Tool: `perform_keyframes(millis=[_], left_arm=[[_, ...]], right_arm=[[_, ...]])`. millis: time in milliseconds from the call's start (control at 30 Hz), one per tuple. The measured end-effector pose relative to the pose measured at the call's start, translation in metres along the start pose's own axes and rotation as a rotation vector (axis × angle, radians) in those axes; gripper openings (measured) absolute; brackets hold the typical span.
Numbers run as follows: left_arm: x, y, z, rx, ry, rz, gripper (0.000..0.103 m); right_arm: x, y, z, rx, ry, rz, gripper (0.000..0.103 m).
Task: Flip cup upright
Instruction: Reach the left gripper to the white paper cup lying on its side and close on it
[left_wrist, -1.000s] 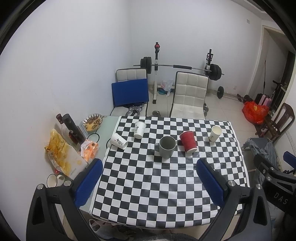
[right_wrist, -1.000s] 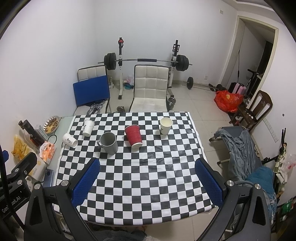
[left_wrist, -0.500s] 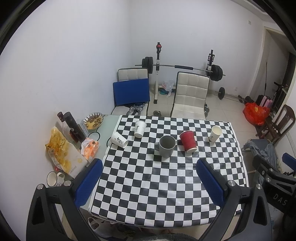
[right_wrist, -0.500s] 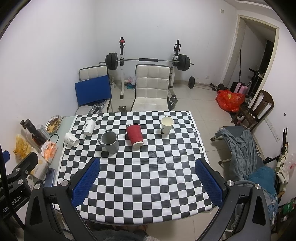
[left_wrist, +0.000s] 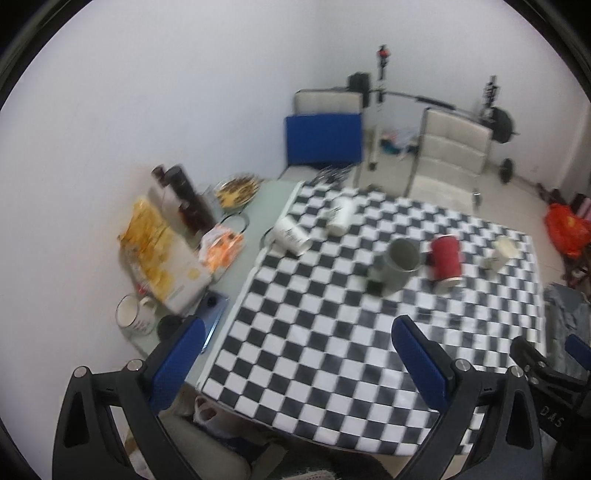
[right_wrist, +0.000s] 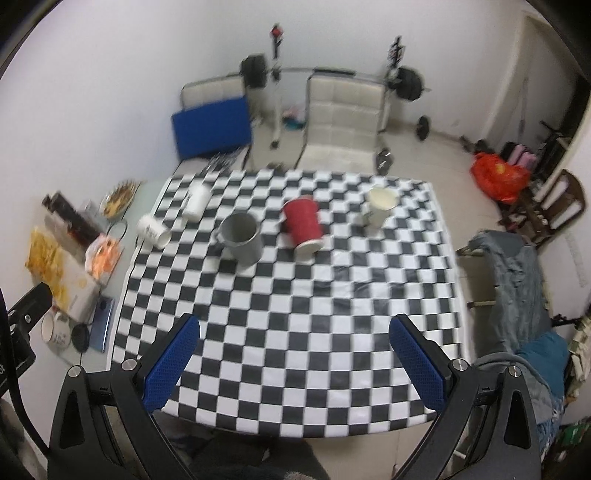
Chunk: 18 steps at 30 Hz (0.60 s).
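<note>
A red paper cup (right_wrist: 303, 226) stands upside down mid-table on the checkered cloth (right_wrist: 295, 314); it also shows in the left wrist view (left_wrist: 446, 260). A grey mug (right_wrist: 242, 238) stands upright left of it. A white cup (right_wrist: 380, 206) stands upright at the right. One white cup (right_wrist: 152, 230) lies on its side at the left edge, another (right_wrist: 196, 202) is inverted behind it. My left gripper (left_wrist: 297, 360) and right gripper (right_wrist: 295, 363) are both open, empty, and well short of the cups.
Snack bags (left_wrist: 155, 243), dark bottles (left_wrist: 184, 199), a food plate (left_wrist: 236, 190), a white mug (left_wrist: 133, 319) and a phone (left_wrist: 214, 325) crowd the table's bare left strip. Chairs (right_wrist: 343, 122) and a barbell rack stand behind. A grey cloth-draped chair (right_wrist: 513, 266) is at right.
Both views are now blurred by motion. The left gripper has swung left and tilted, so the table sits to the right in its view. The right gripper has moved slightly closer.
</note>
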<state>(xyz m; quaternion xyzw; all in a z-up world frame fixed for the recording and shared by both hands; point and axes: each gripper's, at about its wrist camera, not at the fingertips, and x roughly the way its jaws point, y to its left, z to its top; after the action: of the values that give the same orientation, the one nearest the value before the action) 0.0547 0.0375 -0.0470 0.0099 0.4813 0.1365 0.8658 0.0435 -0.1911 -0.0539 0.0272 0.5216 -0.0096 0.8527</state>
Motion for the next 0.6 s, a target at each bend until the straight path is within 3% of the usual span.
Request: perform_keyframes(millis=[300, 600], left_arm=[[0.092, 0.016, 0.014, -0.026, 0.13, 0.106, 0.103], [0.184, 0.019, 0.085, 0.004, 0.205, 0.098, 0.103]], right_arm=[[0.114, 0.053, 0.034, -0.053, 0.101, 0.052, 0.103], [0.203, 0.111, 0.098, -0.087, 0.198, 0.061, 0.103]])
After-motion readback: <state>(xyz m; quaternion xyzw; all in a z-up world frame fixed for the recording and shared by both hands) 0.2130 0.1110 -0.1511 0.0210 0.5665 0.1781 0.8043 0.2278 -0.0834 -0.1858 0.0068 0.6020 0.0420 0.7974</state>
